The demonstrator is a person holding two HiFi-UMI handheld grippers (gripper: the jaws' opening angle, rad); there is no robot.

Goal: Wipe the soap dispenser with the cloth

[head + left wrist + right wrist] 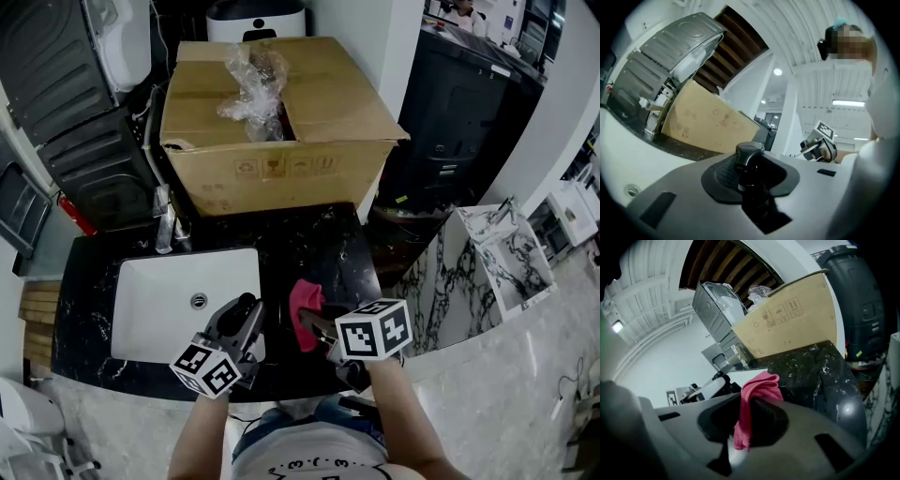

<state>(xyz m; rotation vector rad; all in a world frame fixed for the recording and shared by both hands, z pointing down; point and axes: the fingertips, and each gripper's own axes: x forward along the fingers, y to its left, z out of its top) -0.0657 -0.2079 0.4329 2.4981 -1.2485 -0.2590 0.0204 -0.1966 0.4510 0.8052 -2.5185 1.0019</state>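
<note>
Cardboard box (281, 122) behind sink (150, 291); right tool (749, 416) grips cloth (761, 383).

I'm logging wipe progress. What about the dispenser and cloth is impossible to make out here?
- Soap dispenser body: left gripper view, sunk in shadow between the jaws; only the pump head shows.
- Cloth gripped part: right gripper view, covered by the jaws.
- Soap dispenser cleanliness: head view, too small and dark.

Glossy blk marble counter (323, 239), soft cloth (306, 305), cardboard box (281, 173).

Dim head view, bright ceiling lights (777, 71) in gripper views, fisheye bending, dark vignetted corners, near foreground soft.
</note>
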